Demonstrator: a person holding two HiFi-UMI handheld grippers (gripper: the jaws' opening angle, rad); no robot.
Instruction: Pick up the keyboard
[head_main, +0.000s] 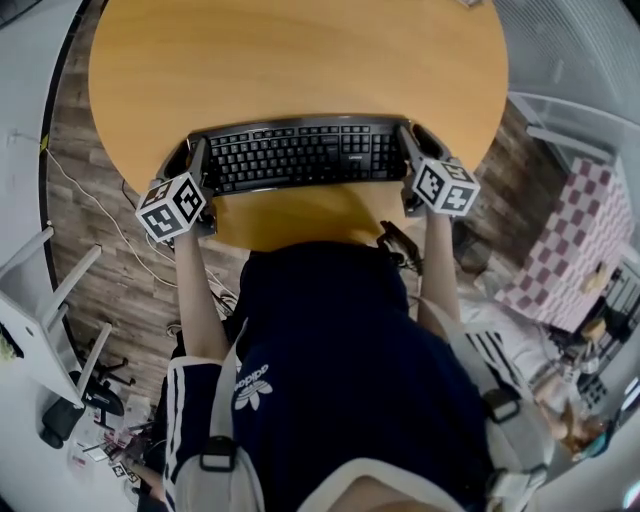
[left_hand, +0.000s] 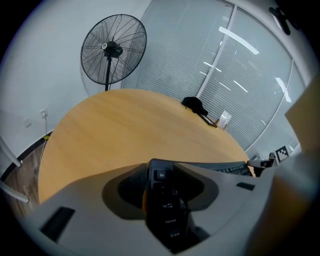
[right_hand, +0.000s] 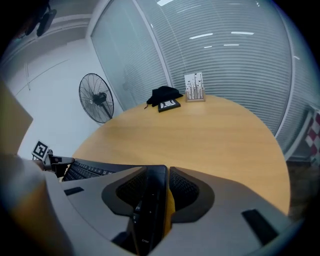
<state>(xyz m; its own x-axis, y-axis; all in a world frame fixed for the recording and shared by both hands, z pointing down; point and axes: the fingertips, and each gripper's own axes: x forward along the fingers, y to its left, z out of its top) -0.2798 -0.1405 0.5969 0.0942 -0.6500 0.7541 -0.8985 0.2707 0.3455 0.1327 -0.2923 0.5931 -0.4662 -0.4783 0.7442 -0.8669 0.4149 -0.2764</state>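
Observation:
A black keyboard (head_main: 300, 155) lies flat on the round wooden table (head_main: 300, 60), near its front edge. My left gripper (head_main: 190, 152) straddles the keyboard's left end and my right gripper (head_main: 416, 142) its right end. In the left gripper view the keyboard's end (left_hand: 165, 200) stands between the jaws of the left gripper (left_hand: 162, 185), with a strip of table showing beside one pad. The right gripper view shows the other end (right_hand: 149, 200) inside the right gripper (right_hand: 152, 192), again with a gap on one side. Both grippers are open.
A standing fan (left_hand: 114, 50) is beyond the table's far side. A black object (right_hand: 164, 95) and a small card stand (right_hand: 194, 87) sit at the far edge. White chair frames (head_main: 40, 300) stand at the left, and a checkered box (head_main: 570, 250) at the right.

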